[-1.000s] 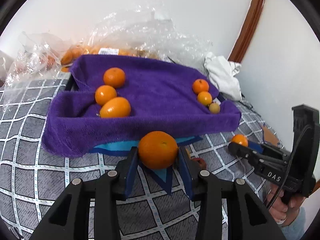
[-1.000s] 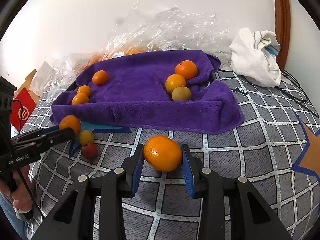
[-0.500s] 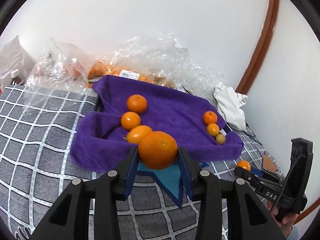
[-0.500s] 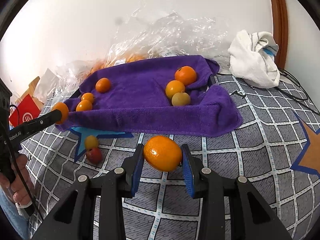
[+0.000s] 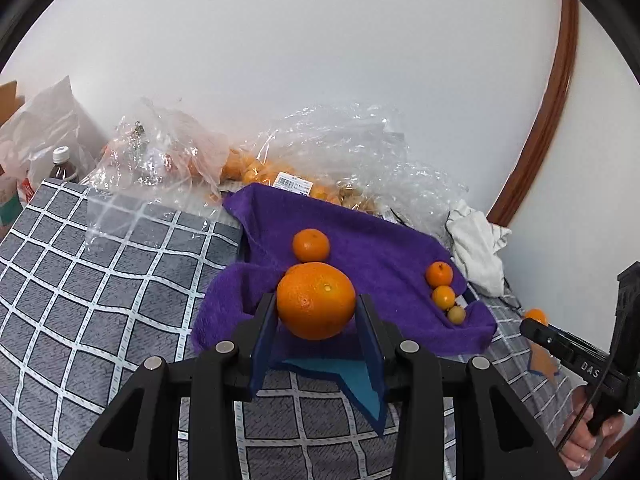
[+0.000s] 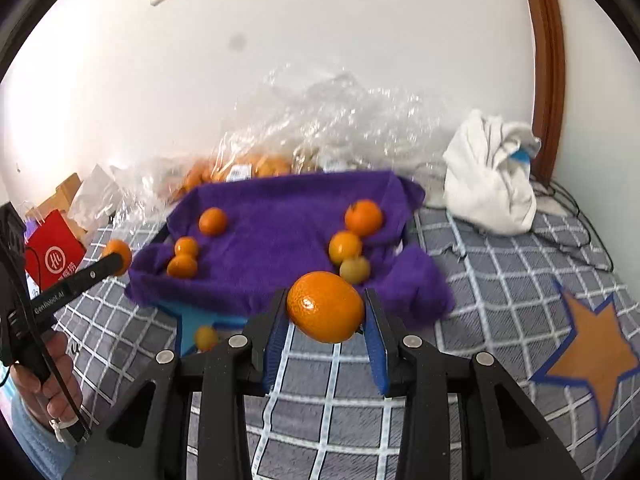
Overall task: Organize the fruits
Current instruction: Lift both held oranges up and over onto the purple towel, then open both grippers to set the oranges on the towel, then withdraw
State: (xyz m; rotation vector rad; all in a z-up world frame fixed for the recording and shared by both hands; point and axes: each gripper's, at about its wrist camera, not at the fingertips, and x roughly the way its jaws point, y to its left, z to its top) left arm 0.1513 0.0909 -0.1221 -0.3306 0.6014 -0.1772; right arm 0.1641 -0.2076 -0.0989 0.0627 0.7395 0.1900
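White wall (image 5: 320,80) backs the scene, with a brown wooden frame (image 5: 548,120) along its right side. Below it lies a bed covered by a grey checked sheet (image 5: 100,300).

1. Tray area. A purple towel (image 5: 380,256) is draped over a tray on the bed. On the towel, the right wrist view shows three oranges at the left (image 6: 213,221) and three fruits in a row at the right: two oranges (image 6: 363,217) and one yellowish fruit (image 6: 354,269) nearest the camera.
2. Left tongs (image 5: 316,316). The blue pads are closed on a large orange (image 5: 316,300), pinching it at both sides. This orange is held clear of the sheet, in front of the near edge of the towel.
3. Right tongs (image 6: 326,320). The pads pinch a second orange (image 6: 326,307), lifted off the bed just before the towel's front edge.
4. Loose fruit. One small yellow-orange fruit (image 6: 205,337) rests on a blue star patch (image 6: 188,320) of the sheet, in front of the towel.
5. Background items. Crumpled clear plastic bags (image 5: 340,152) holding more oranges lie behind the towel. A white cloth bundle (image 6: 490,176) sits at the right, a red paper bag (image 6: 54,254) at the left.
6. A person's hand (image 6: 44,384) grips the handle of the left tongs.
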